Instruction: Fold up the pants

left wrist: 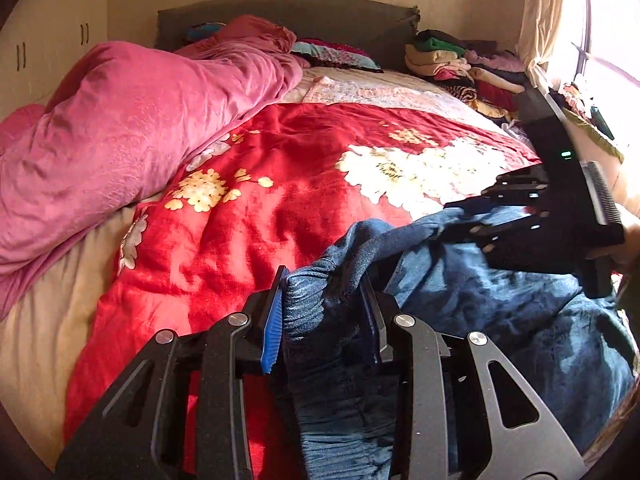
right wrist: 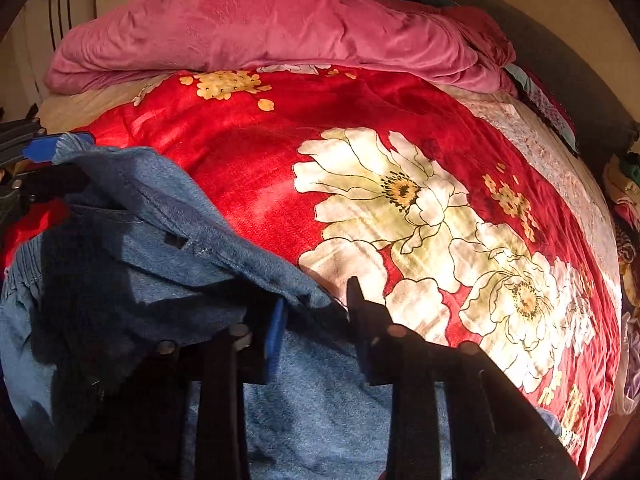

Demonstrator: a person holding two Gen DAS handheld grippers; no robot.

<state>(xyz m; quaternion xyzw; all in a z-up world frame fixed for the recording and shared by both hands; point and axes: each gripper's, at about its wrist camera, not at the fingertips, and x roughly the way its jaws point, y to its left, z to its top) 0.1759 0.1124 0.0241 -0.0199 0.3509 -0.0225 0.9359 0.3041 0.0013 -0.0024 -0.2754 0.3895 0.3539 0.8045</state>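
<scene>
Home bedroom: bed (left wrist: 304, 92), headboard (left wrist: 288, 16), blankets

Blue denim pants (left wrist: 500, 312), red floral blanket (left wrist: 240, 232)

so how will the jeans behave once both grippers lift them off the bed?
Likely floppy: the jeans bunch and sag between the left gripper and right gripper, both clamped on denim. Probably heavyish for cloth, since the thick folds hang straight down. Slipping seems unlikely; the elastic waistband is gathered thick between the jaws. The plush red blanket may drag on trailing legs.
</scene>
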